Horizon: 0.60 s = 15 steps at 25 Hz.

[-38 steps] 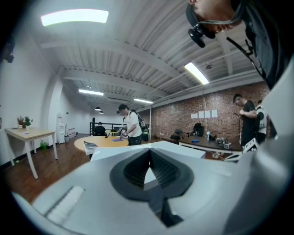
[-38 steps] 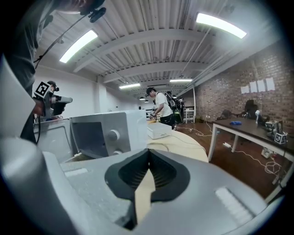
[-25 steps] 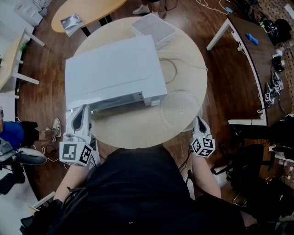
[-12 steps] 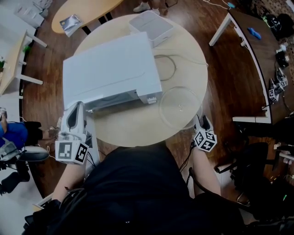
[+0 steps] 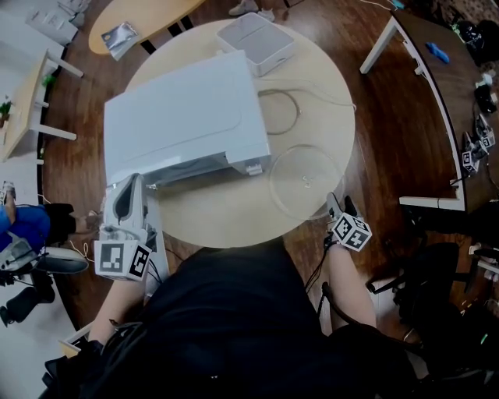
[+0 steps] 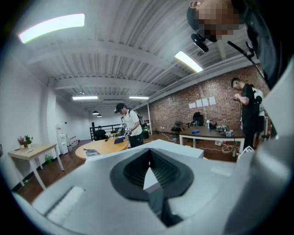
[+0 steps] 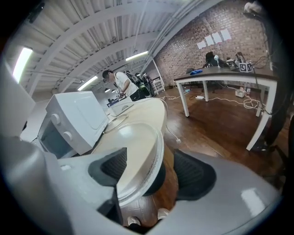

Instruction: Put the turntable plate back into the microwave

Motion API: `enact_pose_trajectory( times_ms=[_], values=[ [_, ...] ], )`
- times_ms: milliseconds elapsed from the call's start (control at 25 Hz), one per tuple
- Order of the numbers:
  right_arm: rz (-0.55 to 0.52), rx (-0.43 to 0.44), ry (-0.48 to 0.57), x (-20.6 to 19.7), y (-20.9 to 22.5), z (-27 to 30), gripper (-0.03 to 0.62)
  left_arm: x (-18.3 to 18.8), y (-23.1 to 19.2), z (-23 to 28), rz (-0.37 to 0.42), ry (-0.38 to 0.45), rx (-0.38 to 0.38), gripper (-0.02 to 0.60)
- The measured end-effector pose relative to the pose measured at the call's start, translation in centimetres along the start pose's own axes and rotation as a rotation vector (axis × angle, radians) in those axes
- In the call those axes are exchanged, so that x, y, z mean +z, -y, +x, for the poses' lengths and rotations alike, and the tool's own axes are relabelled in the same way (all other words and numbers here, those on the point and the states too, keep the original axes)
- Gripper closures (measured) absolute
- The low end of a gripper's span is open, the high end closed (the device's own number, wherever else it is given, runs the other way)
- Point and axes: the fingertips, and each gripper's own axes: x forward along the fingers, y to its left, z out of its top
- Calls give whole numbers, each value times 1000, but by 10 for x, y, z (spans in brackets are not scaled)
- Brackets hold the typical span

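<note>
The clear glass turntable plate point(image 5: 304, 181) lies flat on the round table point(image 5: 234, 214), right of the white microwave point(image 5: 183, 117), and its near rim overhangs the table's edge. My right gripper point(image 5: 337, 206) is at that edge. In the right gripper view its jaws have just been opening and stand wide, with the plate's rim point(image 7: 154, 156) between the pads and neither pad pressing on it. My left gripper point(image 5: 131, 185) is by the microwave's front left corner. In the left gripper view its fingertips point(image 6: 148, 153) meet, and I see nothing held.
A flat white box point(image 5: 256, 35) and a looped cable point(image 5: 284, 109) lie behind the plate. An oval wooden table point(image 5: 144, 15) stands beyond, a desk point(image 5: 437, 86) at the right, and an office chair point(image 5: 35, 269) at the left. A person point(image 6: 131, 126) stands across the room.
My right gripper has shifted slightly right and lower along the table's rim beside the plate. My left gripper has edged left. The plate and the microwave have stayed put.
</note>
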Motion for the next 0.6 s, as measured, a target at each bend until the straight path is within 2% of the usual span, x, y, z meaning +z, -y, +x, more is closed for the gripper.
enact_pose_trajectory(
  times_ms=[360, 600],
  values=[
    [49, 53, -48, -7, -10, 19, 281, -1, 6, -5, 20, -27, 19, 575],
    [126, 64, -51, -9, -7, 28, 281, 1, 5, -9, 21, -37, 43, 575]
  ],
)
